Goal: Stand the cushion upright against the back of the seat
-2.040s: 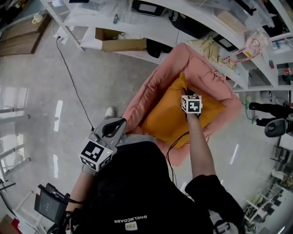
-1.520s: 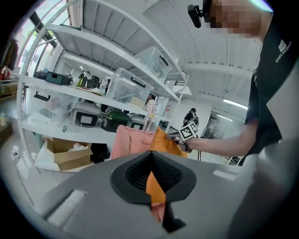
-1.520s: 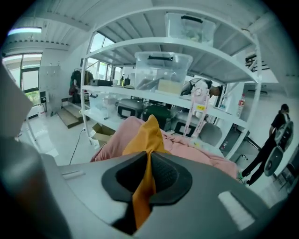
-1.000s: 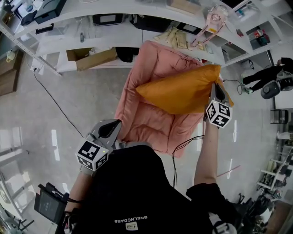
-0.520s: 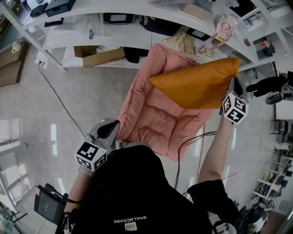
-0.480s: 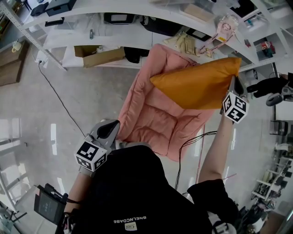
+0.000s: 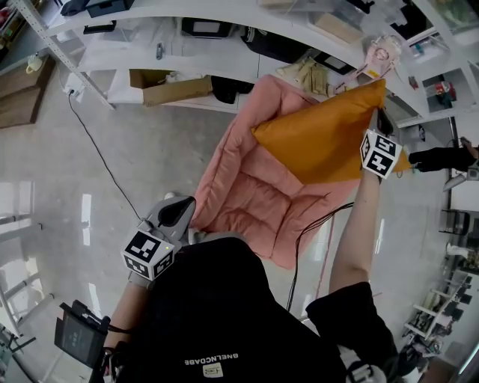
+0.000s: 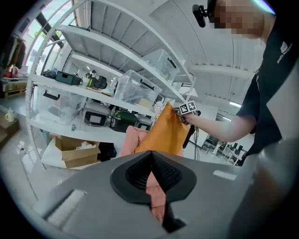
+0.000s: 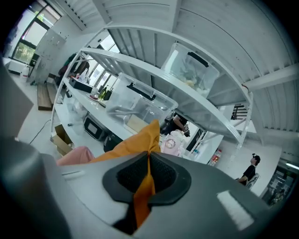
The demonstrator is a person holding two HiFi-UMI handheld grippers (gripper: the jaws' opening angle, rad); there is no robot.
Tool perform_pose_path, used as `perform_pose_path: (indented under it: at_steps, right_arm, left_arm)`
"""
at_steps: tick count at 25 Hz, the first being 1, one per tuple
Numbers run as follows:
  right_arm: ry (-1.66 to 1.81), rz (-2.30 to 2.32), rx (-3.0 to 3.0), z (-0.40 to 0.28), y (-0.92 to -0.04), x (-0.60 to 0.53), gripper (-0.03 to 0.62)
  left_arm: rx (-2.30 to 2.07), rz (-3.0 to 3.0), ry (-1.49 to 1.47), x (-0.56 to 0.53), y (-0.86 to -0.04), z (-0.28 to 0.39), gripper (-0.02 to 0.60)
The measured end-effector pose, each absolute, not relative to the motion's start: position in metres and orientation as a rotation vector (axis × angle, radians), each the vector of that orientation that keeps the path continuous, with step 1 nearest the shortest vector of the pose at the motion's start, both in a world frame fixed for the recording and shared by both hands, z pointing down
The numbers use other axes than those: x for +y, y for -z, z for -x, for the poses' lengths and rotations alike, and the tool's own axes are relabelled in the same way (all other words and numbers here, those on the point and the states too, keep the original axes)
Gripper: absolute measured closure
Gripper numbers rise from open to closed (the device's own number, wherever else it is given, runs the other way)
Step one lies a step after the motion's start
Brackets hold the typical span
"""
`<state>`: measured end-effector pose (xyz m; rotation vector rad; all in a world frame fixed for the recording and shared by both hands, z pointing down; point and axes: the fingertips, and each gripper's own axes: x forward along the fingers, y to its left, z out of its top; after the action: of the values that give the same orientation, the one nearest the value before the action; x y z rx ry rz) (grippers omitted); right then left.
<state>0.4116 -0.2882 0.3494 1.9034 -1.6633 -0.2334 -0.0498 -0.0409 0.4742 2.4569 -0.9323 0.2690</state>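
An orange cushion (image 7: 322, 142) hangs tilted in the air over the back right part of a pink padded seat (image 7: 247, 194) that lies on the floor. My right gripper (image 7: 382, 120) is shut on the cushion's upper right corner; orange fabric (image 9: 140, 154) is pinched between its pads. At the lower left, my left gripper (image 7: 182, 208) is by the seat's near left edge, shut on pink fabric (image 8: 154, 189) of the seat. The left gripper view also shows the cushion (image 8: 166, 133) held up ahead of the seat's back (image 8: 133, 140).
White shelving (image 7: 247, 22) with boxes and devices runs just behind the seat. An open cardboard box (image 7: 172, 86) sits under it at the left. A black cable (image 7: 112, 161) crosses the glossy floor at the left. A person (image 7: 441, 157) is at the far right.
The cushion, flat on the seat two seconds ago, has been lifted by its corner. Over the last second my right gripper carried it up towards the seat's back. The left gripper barely moved.
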Motion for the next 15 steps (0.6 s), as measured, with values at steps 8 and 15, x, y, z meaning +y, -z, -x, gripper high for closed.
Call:
perform_pose_path:
  at_steps: [8, 15]
  right_arm:
    - [0.223, -1.808, -1.812, -0.369, -0.373, -0.322, 0.576]
    - [0.221, -1.721, -1.906, -0.344, -0.391, -0.332, 0.576]
  left_arm:
    - [-0.964, -2.452, -0.271, -0.047, -0.474, 0.049, 0.561]
    - [-1.018, -2.432, -0.267, -0.052, -0.473, 0.056, 0.561]
